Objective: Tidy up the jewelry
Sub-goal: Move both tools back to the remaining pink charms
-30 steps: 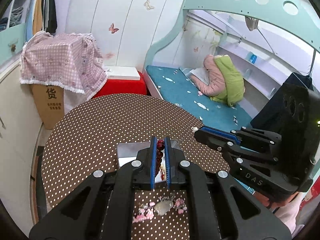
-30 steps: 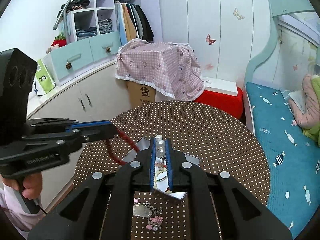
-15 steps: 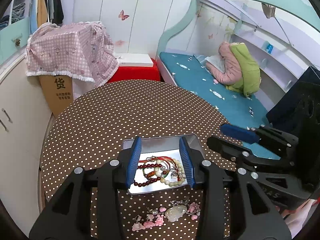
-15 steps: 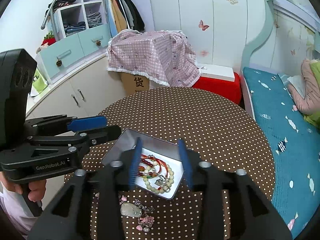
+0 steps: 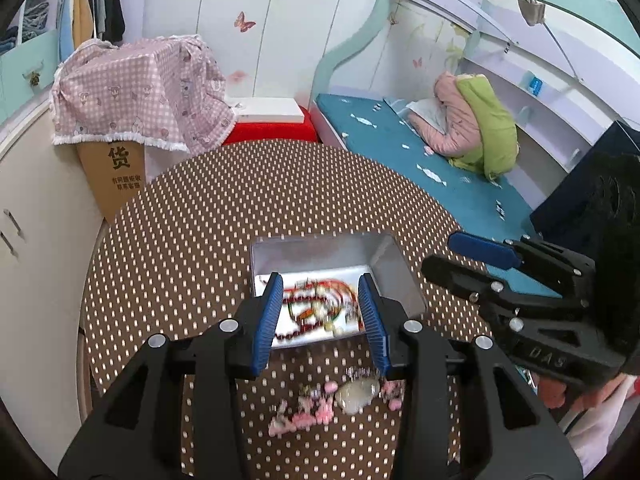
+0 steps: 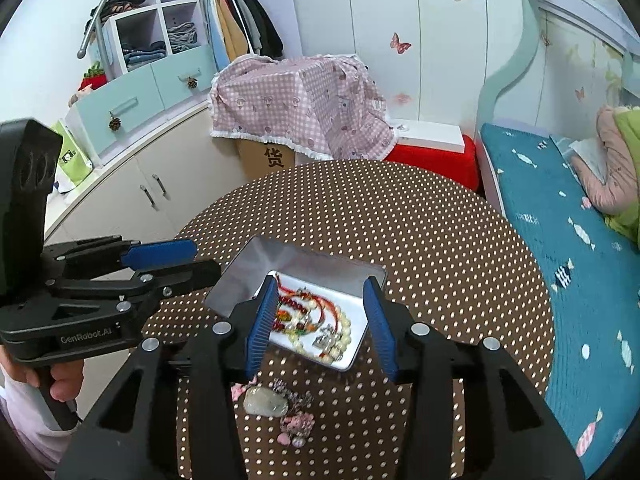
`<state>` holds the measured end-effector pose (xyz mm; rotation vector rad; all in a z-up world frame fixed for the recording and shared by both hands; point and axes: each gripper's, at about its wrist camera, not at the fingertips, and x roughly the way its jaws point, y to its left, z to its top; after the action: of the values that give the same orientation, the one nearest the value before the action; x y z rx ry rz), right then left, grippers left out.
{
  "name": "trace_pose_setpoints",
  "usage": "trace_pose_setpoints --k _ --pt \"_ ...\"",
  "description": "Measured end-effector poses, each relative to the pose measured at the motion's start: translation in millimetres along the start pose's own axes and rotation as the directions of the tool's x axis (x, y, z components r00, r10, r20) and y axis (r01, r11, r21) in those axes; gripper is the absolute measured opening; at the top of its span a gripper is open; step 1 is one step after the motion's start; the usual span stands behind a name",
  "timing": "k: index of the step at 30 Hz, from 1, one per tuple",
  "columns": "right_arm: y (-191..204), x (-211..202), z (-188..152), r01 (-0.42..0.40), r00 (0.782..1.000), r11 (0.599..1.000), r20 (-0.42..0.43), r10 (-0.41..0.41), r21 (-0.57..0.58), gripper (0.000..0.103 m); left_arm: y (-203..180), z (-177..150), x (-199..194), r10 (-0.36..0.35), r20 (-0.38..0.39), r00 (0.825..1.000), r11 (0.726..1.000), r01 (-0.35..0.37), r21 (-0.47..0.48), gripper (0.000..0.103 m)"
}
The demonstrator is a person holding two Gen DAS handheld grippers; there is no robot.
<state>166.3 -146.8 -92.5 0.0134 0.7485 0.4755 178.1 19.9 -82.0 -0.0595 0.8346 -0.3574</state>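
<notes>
A silver metal tin (image 5: 384, 268) (image 6: 248, 264) lies on the round dotted table. It holds a heap of jewelry (image 5: 320, 312) (image 6: 312, 320): red bead bracelets, red cords and pale beads. A pink-and-pale-stone piece (image 5: 340, 396) (image 6: 276, 404) lies on the table in front of the tin. My left gripper (image 5: 322, 312) is open and empty above the tin's near edge. My right gripper (image 6: 322, 320) is open and empty above the tin. Each gripper shows in the other's view: the right one (image 5: 500, 264), the left one (image 6: 160, 256).
The brown dotted table (image 5: 240, 208) (image 6: 400, 220) fills the middle. Behind it stand a cardboard box under a pink checked cloth (image 5: 136, 92) (image 6: 300, 108), a red stool (image 5: 272, 132) and white cabinets (image 6: 140, 184). A teal bed (image 5: 420, 160) (image 6: 560, 220) lies to the right.
One second ago both grippers were shut, the left on the red bead bracelet. Both opened; the bracelet now lies in the tin. Both grippers have drawn back a little.
</notes>
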Motion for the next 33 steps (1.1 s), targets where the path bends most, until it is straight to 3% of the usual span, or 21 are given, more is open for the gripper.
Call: trace_pose_setpoints --k 6,15,19,24,27,29,33 --pt "8 -7 -28 -0.032 0.999 0.999 -0.016 0.032 0.017 0.046 11 -40 -1 0.011 -0.061 0.998 1.0 -0.013 -0.02 0.043" --pt "23 12 -62 -0.062 0.991 0.997 -0.117 0.066 0.036 0.046 33 -93 18 0.075 -0.167 0.983 0.996 -0.083 -0.041 0.043" --pt "34 18 -69 -0.085 0.986 0.996 -0.143 0.088 0.03 0.046 37 -104 27 0.038 -0.179 0.983 0.996 -0.051 -0.07 0.042" --pt "50 22 -75 -0.108 0.981 0.994 -0.161 0.107 0.005 0.046 41 -109 36 0.048 -0.185 0.982 0.996 -0.062 -0.071 0.029" --pt "54 26 -78 -0.105 0.98 0.994 -0.172 0.103 -0.005 0.046 39 -108 38 0.072 -0.174 0.982 0.995 -0.084 -0.059 0.025" --pt "59 30 -78 -0.096 0.979 0.995 -0.18 0.09 -0.021 0.046 36 -107 40 0.102 -0.171 0.98 0.993 -0.111 -0.041 0.018" --pt "67 35 -81 -0.122 0.975 0.991 -0.193 0.11 -0.051 0.046 32 -109 41 0.126 -0.167 0.978 0.992 -0.129 -0.01 0.015"
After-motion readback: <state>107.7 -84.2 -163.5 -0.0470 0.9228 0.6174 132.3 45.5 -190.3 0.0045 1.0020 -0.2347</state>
